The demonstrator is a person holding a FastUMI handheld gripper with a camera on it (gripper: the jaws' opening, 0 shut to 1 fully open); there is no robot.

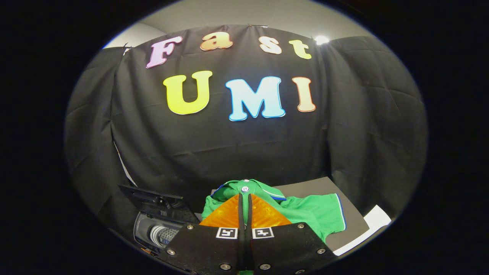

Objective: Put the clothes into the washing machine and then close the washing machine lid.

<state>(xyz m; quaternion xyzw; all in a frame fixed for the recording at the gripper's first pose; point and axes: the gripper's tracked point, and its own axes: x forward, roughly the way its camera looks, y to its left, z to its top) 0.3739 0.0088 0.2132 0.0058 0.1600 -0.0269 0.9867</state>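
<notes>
My gripper [245,198] is closed to a narrow slit over the green shirt [313,212] (washing machine [158,229] open alongside).

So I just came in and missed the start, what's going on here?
A person is working a handheld gripper over a green shirt lying on a dark table. The fingers are closed together, tips near the shirt's collar, apparently with nothing clamped between them. To the left sits a small washing machine with its lid raised and the drum visible. The shirt is not in the machine yet.
</notes>
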